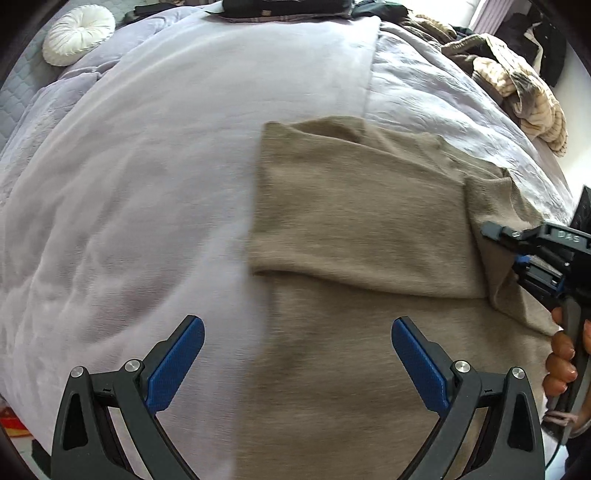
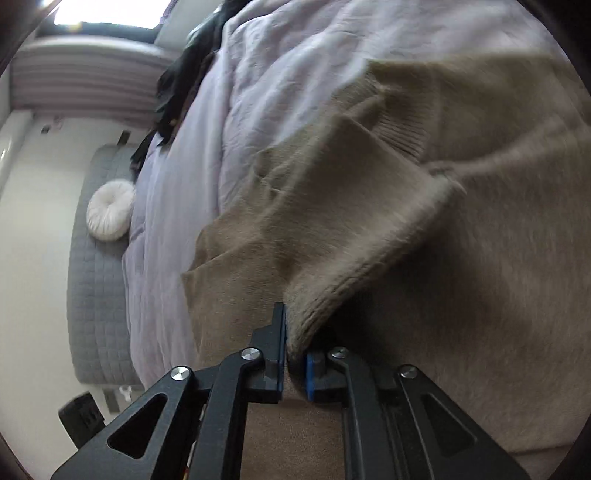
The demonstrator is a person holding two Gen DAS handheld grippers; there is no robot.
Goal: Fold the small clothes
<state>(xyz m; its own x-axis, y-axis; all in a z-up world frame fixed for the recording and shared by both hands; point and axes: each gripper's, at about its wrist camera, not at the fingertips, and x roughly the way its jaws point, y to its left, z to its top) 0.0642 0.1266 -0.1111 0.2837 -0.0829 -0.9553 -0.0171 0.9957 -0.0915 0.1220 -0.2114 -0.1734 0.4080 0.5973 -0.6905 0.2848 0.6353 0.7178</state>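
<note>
I see the beige knit sweater [image 1: 354, 229] lying on the pale lilac duvet [image 1: 147, 166] of the bed, partly folded: one part is turned over the body, so there is a thick double layer in the middle and a single layer nearer to me. My left gripper [image 1: 297, 358] hangs above the near edge of the sweater, approx. where beige cloth meets duvet; its jaws stand wide and there is nothing between the blue pads [image 1: 177, 365], they touch no cloth. In the left wrist view the right gripper [image 1: 495, 230] comes in from the right side, over the right edge of the sweater, w/ a person's fingers [image 1: 561, 354] around its handle. In the right wrist view the right gripper [image 2: 295, 354] has its jaws narrow, only a thin gap, and the ribbed hem [image 2: 325, 310] of the sweater sits in this gap, the pads press on it, so I read it as a grip on the hem; the picture is blurred here. Behind, a round white cushion [image 1: 77, 35] lies near the headboard side, and a striped brown blanket [image 1: 517, 85] is heaped at the far right edge of the bed, well apart from the sweater
</note>
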